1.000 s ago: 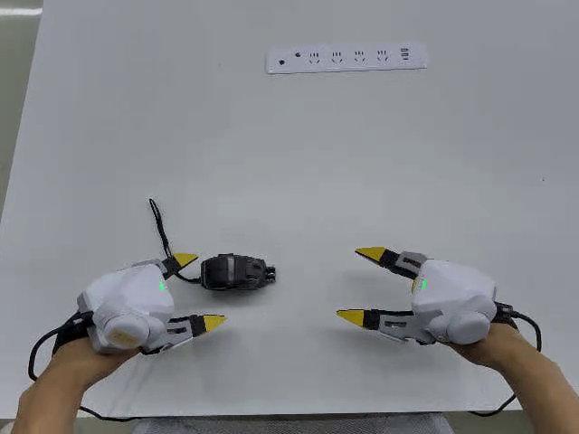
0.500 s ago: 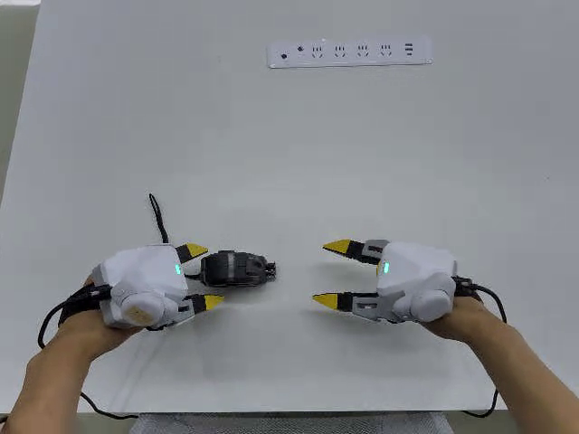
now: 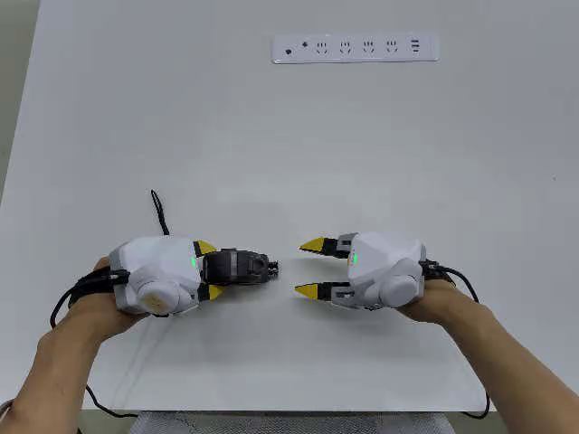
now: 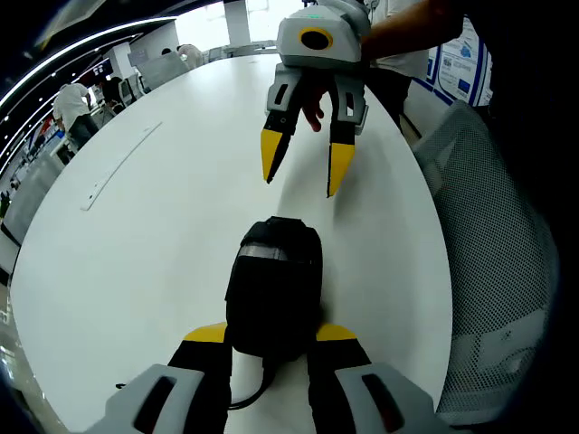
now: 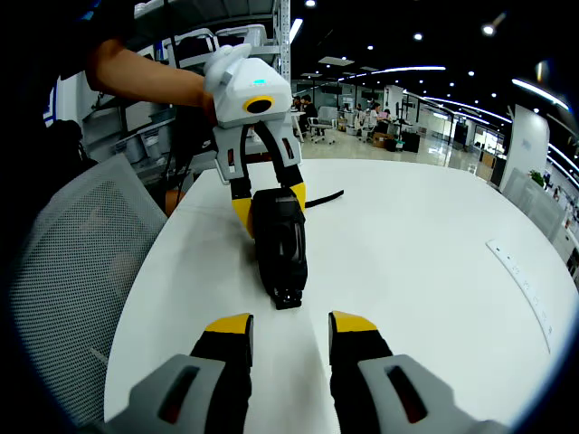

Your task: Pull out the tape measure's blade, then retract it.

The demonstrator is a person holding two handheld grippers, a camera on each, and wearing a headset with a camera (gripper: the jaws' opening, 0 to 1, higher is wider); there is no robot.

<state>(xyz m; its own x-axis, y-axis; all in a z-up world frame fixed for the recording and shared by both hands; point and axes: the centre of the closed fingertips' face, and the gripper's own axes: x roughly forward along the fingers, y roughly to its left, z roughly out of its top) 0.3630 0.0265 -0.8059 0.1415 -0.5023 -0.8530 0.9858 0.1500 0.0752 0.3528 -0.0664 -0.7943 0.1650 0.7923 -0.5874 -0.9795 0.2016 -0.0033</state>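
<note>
Head view
- Tape (image 3: 237,268): lies on the desk (image 3: 289,145) at 8 o'clock of the frame. Its hook (image 3: 271,268) points to 3 o'clock, and its strap (image 3: 159,212) trails off to 10 o'clock.
- Left gripper (image 3: 211,269): narrow, with the jaws pinching the tape's rear from both sides.
- Right gripper (image 3: 309,268): at 3 o'clock of the tape, jaws partly apart and holding nothing, tips just short of the hook.
- Strip (image 3: 355,48): at 12 o'clock, well apart from my work.

Left gripper view
- Hold: the tape (image 4: 273,289) sits between my yellow tips, and most of its length sticks out toward 12 o'clock.
- Opposite: the right gripper (image 4: 305,167) faces me at 12 o'clock, gaping, near the tape's nose but apart from it.

Right gripper view
- Line-up: the hook (image 5: 286,297) is at 12 o'clock, centred ahead of the gap between my jaws. The left gripper (image 5: 270,206) is behind the tape (image 5: 279,240).
- Step: I judge I am about to catch the hook; nothing has been drawn out yet.
- How: I would ease the right gripper forward until the hook tab lies between the jaws. Then I would close on the tab, not on the tape's mouth, and pull straight back along the blade's line without twisting. The left gripper should stay clamped and low on the desk.
- Risk: the tab is small and could slip out. With a loose left hold, the whole tape would slide instead.
- Contents: the tape is the one holder here. I judge the blade is wound fully inside it, with just the hook at the mouth.
</note>
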